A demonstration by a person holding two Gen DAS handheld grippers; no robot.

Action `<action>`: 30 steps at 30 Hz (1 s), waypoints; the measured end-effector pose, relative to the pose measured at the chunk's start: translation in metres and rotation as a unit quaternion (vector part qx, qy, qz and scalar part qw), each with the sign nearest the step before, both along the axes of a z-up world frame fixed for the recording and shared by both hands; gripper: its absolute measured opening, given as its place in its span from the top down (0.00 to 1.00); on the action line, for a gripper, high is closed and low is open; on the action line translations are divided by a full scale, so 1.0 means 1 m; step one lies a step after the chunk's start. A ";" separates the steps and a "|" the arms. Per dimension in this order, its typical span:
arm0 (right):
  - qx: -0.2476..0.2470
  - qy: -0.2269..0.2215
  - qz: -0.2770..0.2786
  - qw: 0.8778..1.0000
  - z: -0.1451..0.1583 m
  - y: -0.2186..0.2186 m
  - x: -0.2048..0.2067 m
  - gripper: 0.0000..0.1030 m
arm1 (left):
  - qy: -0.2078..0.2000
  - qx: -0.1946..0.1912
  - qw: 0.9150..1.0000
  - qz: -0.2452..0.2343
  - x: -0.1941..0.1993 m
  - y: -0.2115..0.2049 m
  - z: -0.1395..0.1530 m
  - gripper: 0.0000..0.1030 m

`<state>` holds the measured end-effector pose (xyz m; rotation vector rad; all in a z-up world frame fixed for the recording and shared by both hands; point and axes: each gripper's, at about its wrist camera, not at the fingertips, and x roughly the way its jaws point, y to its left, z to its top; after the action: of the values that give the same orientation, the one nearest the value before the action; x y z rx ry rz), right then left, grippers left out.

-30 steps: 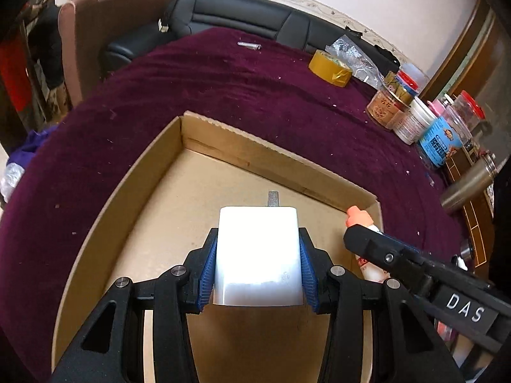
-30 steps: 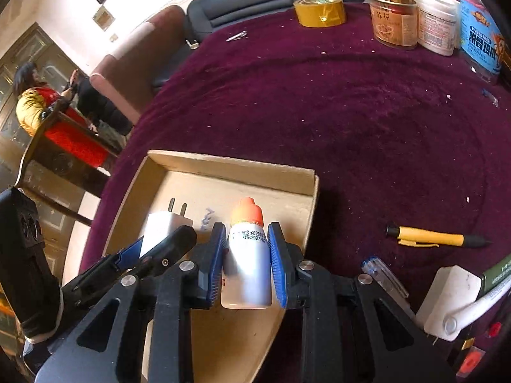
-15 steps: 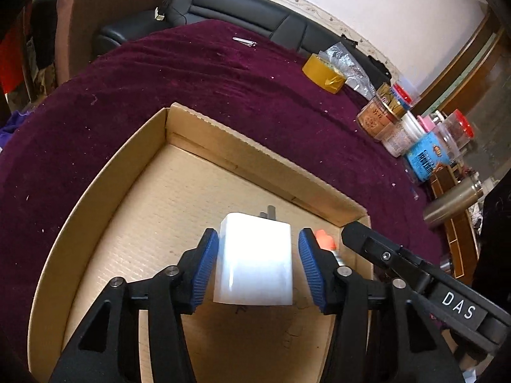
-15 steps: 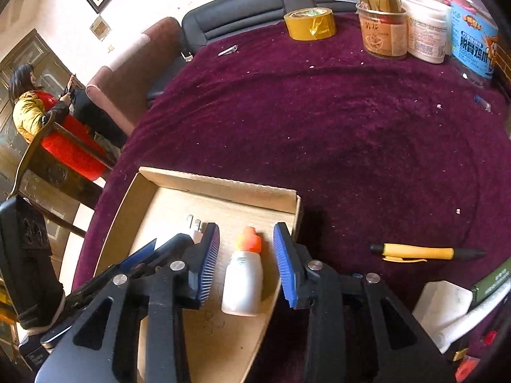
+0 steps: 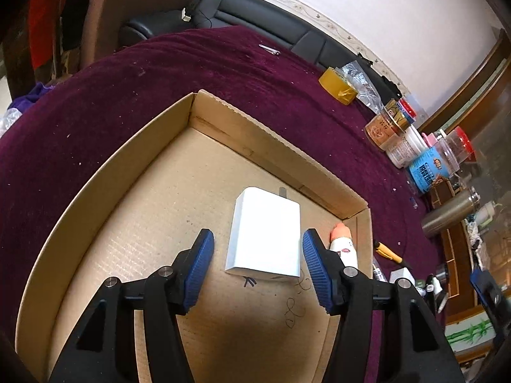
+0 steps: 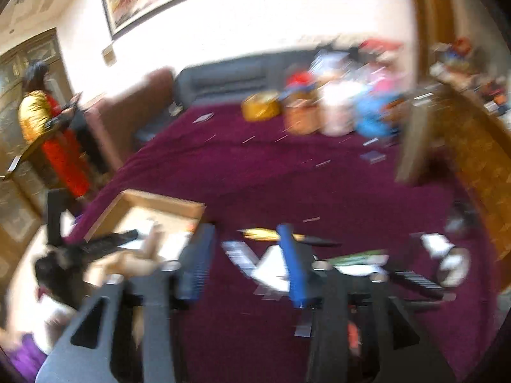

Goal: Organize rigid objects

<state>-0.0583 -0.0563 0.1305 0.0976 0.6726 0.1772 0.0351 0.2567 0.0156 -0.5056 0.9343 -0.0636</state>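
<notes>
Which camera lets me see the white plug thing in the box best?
The left wrist view: the white charger lies sharp and whole on the cardboard box floor, between the open left gripper pads. The right wrist view is motion-blurred; the charger cannot be made out there.

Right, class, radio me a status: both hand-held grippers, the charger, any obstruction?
Left hand-held gripper open. Right hand-held gripper open, view blurred. White charger flat in cardboard box, beside orange-capped bottle. Nothing blocking.

Left wrist view: cardboard tray point(image 5: 105, 172) fills the lower centre of the frame, resting on the table cloth point(image 5: 127, 79). Charger point(image 5: 265, 239) lies in the tray, centre; small bottle point(image 5: 342, 242) just right of it. Tape roll point(image 5: 338, 86) and jars point(image 5: 383, 127) upper right.
</notes>
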 end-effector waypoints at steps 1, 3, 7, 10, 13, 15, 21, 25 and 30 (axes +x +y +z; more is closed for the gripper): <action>-0.008 -0.017 -0.014 1.000 0.000 -0.010 -0.007 0.18 | -0.001 -0.002 1.000 0.004 -0.001 0.002 0.003 0.50; -0.015 -0.036 -0.041 0.998 -0.008 -0.038 -0.017 0.18 | -0.013 0.002 1.000 0.006 -0.009 0.000 0.015 0.50; 0.025 0.014 -0.088 0.996 -0.042 -0.091 -0.014 0.18 | -0.070 0.046 0.996 -0.039 -0.041 -0.043 0.057 0.40; 0.064 0.033 -0.122 0.990 -0.066 -0.127 -0.014 0.18 | -0.094 0.095 0.986 -0.101 -0.060 -0.099 0.074 0.36; 0.095 0.038 -0.150 0.983 -0.085 -0.154 -0.020 0.18 | -0.085 0.125 0.976 -0.159 -0.060 -0.148 0.069 0.36; 0.128 0.043 -0.157 0.978 -0.096 -0.169 -0.025 0.18 | -0.080 0.150 0.967 -0.190 -0.057 -0.177 0.063 0.36; 0.201 0.050 -0.153 0.966 -0.103 -0.189 -0.029 0.18 | -0.119 0.291 0.895 -0.316 -0.053 -0.275 0.042 0.36; 0.201 0.049 -0.142 0.968 -0.102 -0.186 -0.029 0.18 | -0.128 0.386 0.834 -0.372 -0.042 -0.323 0.020 0.36; 0.209 0.054 -0.137 0.967 -0.107 -0.187 -0.028 0.18 | -0.076 0.396 0.821 -0.404 -0.030 -0.339 0.000 0.84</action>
<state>-0.0864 -0.2435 0.0235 0.6070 0.7141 0.0444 0.0049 -0.0825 0.0154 0.6923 0.8701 -0.4578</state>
